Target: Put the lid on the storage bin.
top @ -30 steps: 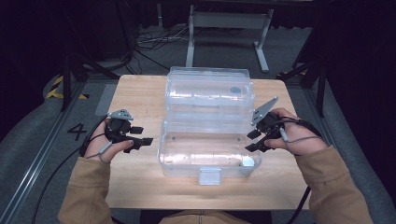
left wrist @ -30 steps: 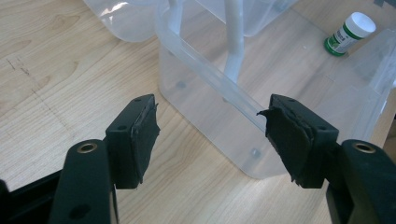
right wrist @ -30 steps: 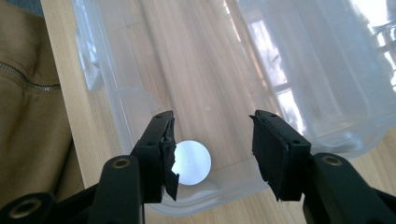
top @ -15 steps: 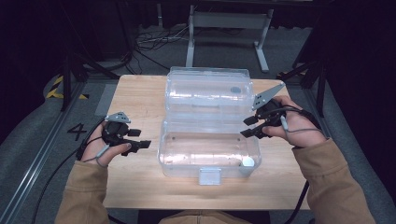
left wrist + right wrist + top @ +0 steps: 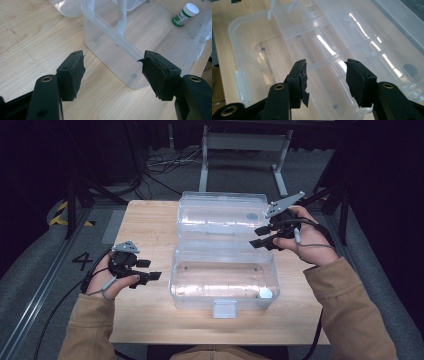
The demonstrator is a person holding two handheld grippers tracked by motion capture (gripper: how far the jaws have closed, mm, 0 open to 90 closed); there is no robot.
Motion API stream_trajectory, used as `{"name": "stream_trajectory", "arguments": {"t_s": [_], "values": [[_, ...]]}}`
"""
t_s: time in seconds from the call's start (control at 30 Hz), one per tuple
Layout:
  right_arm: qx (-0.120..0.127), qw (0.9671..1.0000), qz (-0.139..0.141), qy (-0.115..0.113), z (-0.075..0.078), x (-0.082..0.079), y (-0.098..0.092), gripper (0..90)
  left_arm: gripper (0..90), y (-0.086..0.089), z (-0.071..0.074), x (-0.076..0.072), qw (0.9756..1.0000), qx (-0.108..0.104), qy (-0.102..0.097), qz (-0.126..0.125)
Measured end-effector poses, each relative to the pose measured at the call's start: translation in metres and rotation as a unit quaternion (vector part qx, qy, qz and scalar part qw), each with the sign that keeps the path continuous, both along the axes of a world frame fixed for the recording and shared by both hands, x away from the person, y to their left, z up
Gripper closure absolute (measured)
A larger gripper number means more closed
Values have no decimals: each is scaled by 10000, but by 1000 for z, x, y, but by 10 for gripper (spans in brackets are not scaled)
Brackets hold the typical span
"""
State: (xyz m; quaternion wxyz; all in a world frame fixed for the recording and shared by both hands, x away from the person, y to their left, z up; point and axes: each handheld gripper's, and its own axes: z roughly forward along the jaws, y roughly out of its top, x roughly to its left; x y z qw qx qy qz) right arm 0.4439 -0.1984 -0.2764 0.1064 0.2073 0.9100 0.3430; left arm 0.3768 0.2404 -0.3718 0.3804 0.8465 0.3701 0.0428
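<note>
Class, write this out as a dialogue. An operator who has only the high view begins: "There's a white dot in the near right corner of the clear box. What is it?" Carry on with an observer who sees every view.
Observer: In the left gripper view it is the white cap of a small bottle with a green label, inside the box.
Operator: Is the left tool gripping anything?
Observer: No. The left tool is open, with nothing held between its pads; the box's corner lies just ahead.
Operator: And the right tool?
Observer: The right tool is open too, with nothing between its pads, and it looks down into the box.
</note>
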Motion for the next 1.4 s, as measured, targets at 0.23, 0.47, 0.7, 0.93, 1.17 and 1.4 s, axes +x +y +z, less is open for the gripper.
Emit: {"name": "stream_trajectory", "arguments": {"t_s": [0.23, 0.47, 0.7, 0.93, 1.17, 1.4], "values": [[153, 9997, -135, -105, 2, 17, 3, 500, 346, -3, 0, 0, 10000, -17, -2, -79], [119, 9999, -66, -91, -4, 36, 9, 500, 346, -6, 1, -1, 9999, -18, 7, -150], [111, 9999, 52, -85, -8, 48, 15, 504, 346, -10, 1, -1, 9997, -29, -15, -224], [112, 9998, 117, -77, -16, 58, 25, 504, 346, -16, 2, -2, 9994, 4, 0, -357], [106, 9996, 268, -41, -22, 62, 34, 527, 347, -21, 1, -2, 9989, 17, 8, -475], [22, 9993, 373, 15, -28, 63, 40, 646, 347, -25, 1, -3, 9987, -4, 5, -508]]}}
